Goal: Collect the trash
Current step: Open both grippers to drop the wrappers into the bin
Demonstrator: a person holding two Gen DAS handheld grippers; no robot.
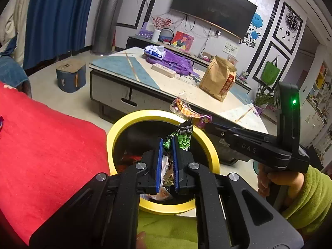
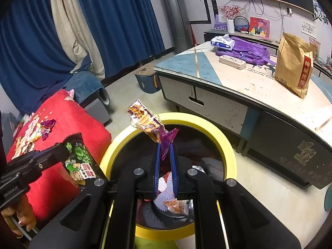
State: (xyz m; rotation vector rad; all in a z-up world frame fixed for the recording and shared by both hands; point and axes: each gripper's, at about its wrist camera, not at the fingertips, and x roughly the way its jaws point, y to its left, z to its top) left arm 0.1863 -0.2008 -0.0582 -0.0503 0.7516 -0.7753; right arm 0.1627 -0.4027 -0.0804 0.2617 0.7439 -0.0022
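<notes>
A round bin with a yellow rim (image 1: pixel 124 122) (image 2: pixel 217 137) stands on the floor below both grippers, with wrappers and crumpled paper lying inside. My left gripper (image 1: pixel 166 140) is shut on a green pea-snack wrapper (image 1: pixel 182 138), held over the bin's mouth; the same wrapper (image 2: pixel 78 161) shows at the lower left of the right wrist view. My right gripper (image 2: pixel 165 146) is shut on a purple and orange snack wrapper (image 2: pixel 145 122), also above the bin. In the left wrist view that wrapper (image 1: pixel 186 112) hangs from the right gripper's tip over the far rim.
A red blanket (image 1: pixel 41 145) (image 2: pixel 68 112) lies left of the bin, with another purple wrapper (image 2: pixel 46 127) on it. Behind the bin a low table (image 1: pixel 186 87) (image 2: pixel 249 83) carries a brown paper bag (image 1: pixel 219 78), a purple backpack (image 1: pixel 174 61) and a tissue pack (image 1: pixel 154 51).
</notes>
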